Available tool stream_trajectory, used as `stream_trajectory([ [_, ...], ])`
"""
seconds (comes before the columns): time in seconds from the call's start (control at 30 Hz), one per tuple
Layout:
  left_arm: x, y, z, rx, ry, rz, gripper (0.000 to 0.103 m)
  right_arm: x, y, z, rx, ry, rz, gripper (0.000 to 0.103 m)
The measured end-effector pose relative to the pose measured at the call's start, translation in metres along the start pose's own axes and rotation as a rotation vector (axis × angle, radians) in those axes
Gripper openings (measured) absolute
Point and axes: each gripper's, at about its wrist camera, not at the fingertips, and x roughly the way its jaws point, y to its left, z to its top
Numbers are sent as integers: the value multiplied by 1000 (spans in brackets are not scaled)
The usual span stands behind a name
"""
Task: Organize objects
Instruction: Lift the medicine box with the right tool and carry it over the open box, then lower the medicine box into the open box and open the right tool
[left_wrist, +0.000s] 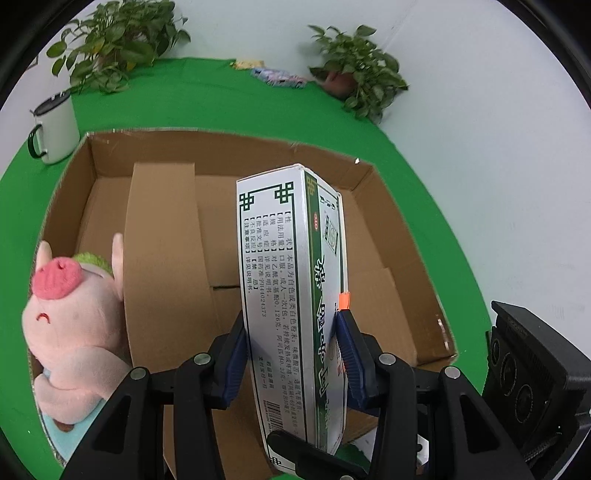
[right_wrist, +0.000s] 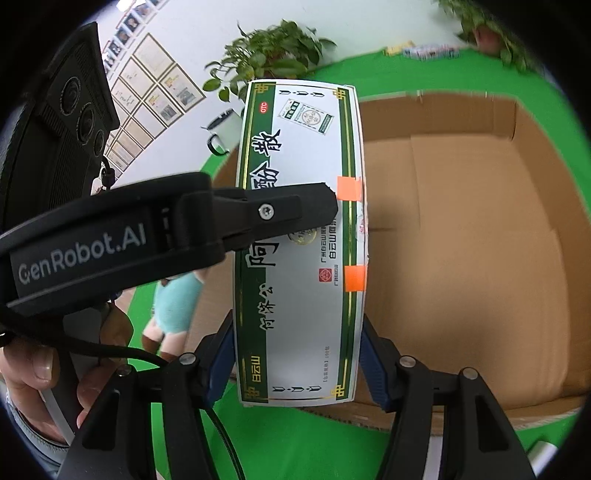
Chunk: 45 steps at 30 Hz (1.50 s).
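Medicine box (left_wrist: 291, 295): white and green carton with Chinese print, held above the open cardboard box, clamped from two directions.
Left gripper (left_wrist: 291, 354): closed on the medicine box, blue pads pressing its two broad faces near the lower end; carton standing edge-on and rising away from the camera.
Right gripper (right_wrist: 297, 363): closed on the same carton, blue pads (right_wrist: 221, 365) against its two long edges at the near end; printed front face turned to the camera.
Orange tape (right_wrist: 349, 194): two small patches on the carton's right edge, one just beside the tip of the left gripper's black finger, which crosses the front face in the right wrist view.
Hand (right_wrist: 33, 380): at the lower left of the right wrist view, wrapped around the left gripper's handle.
Cardboard box (left_wrist: 110, 155): open-topped, on the green tabletop (left_wrist: 461, 206), directly below the carton; inner flaps lying flat on the floor.
Plush pig (left_wrist: 74, 325): pink, inside the box against its left wall.
Mug (left_wrist: 55, 125): white enamel with dark rim, on the green surface just outside the box's far left corner.
Potted plants (left_wrist: 354, 70): two, at the far edge against the white wall.
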Motion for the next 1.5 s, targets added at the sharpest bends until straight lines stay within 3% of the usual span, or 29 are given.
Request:
stream_trajectory([
  [0.13,27,15,-2,-15,47,13,43,19,-13,-4,41,40,20,59],
  [0.47,33,23,8,-30,70,32,47,22,-20,-4,72,35,52,59],
  [0.67,4,23,2,13,-6,85,51,34,-18,-14,89,69,25,59],
  [0.83,1,31,-1,-3,-20,56,51,38,-16,-11,102,91,30,60],
  [0.93,0,32,-1,-6,-24,53,51,39,-14,-11,97,101,29,63],
  [1.07,-1,33,-3,0,-27,53,51,36,-13,-11,88,96,13,76],
  [1.27,-2,33,-5,16,-32,61,51,15,-14,-12,93,48,93,76],
  [1.33,-3,35,-7,21,-35,61,51,13,-12,-12,85,34,69,75],
  [1.5,-9,39,-11,20,-49,82,51,22,-3,-17,12,48,35,52],
])
